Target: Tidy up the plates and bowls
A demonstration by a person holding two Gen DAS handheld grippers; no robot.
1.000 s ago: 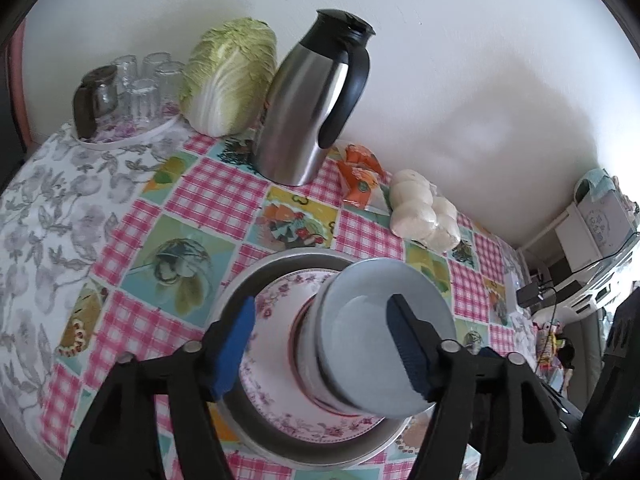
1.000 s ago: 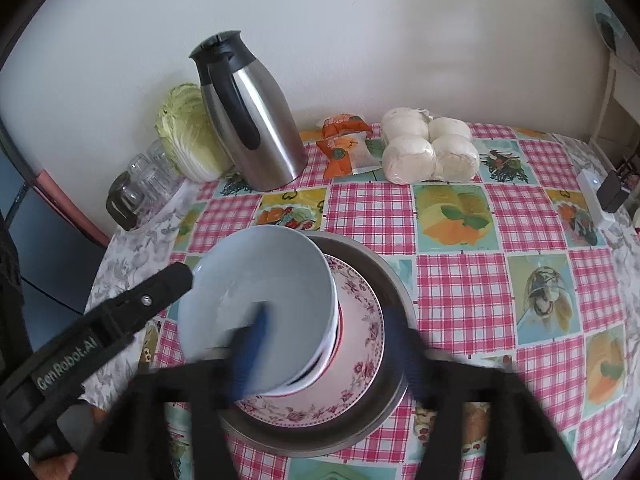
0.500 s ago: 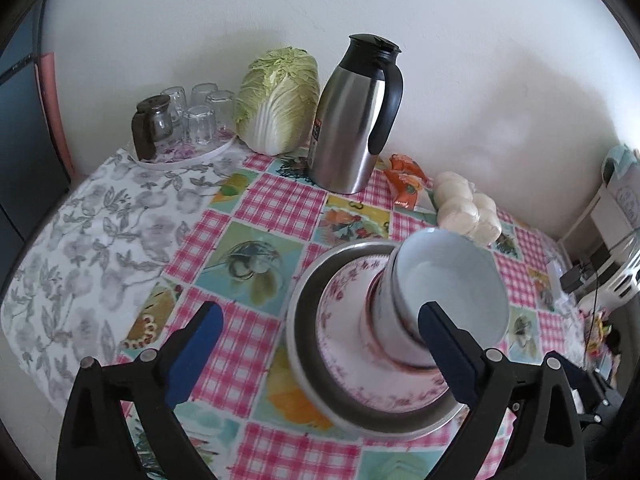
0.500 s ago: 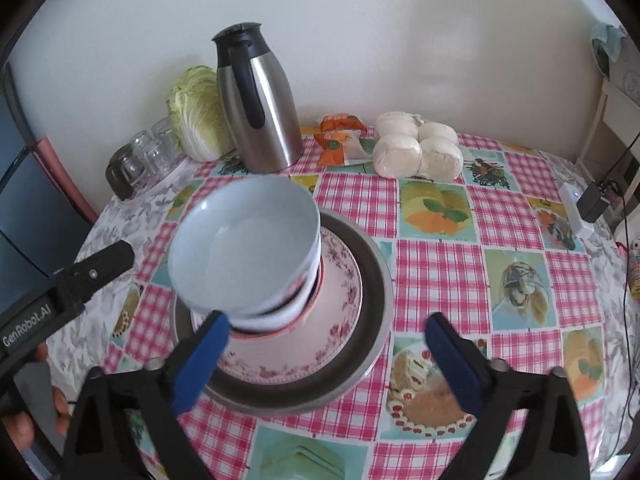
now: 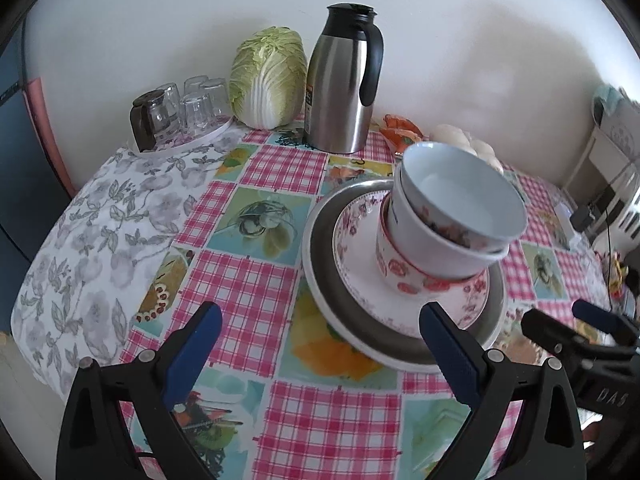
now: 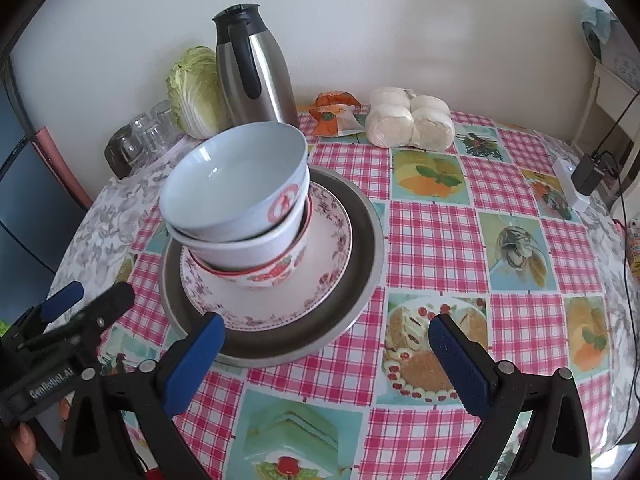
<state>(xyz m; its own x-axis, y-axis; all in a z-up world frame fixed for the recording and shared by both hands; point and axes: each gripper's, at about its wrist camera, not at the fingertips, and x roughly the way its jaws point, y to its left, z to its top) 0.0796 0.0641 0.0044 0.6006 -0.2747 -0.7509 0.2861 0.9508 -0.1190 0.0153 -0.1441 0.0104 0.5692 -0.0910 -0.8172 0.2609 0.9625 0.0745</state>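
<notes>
Three nested bowls stand in a leaning stack, the top bowl (image 5: pixel 460 196) (image 6: pixel 236 176) white with a pale blue inside. They sit on a floral plate (image 5: pixel 356 240) (image 6: pixel 328 248), which lies in a wide metal plate (image 5: pixel 324 280) (image 6: pixel 364 248). My left gripper (image 5: pixel 320 316) is open over the tablecloth, below and left of the stack, with nothing between its pads. My right gripper (image 6: pixel 326 326) is open at the metal plate's near rim, also holding nothing. The left gripper's fingers (image 6: pixel 64 300) show at the left edge of the right wrist view.
At the back by the wall stand a steel jug (image 5: pixel 344 80), a cabbage (image 5: pixel 268 76) and a tray of glasses (image 5: pixel 180 108). Wrapped buns (image 6: pixel 408 122) and an orange packet (image 6: pixel 334 114) lie behind the stack. A charger with cable (image 6: pixel 588 168) sits at the table's right edge.
Both grippers were closed around the top bowl; they have opened wide and drawn back toward the near side. The bowl stays on the stack.
</notes>
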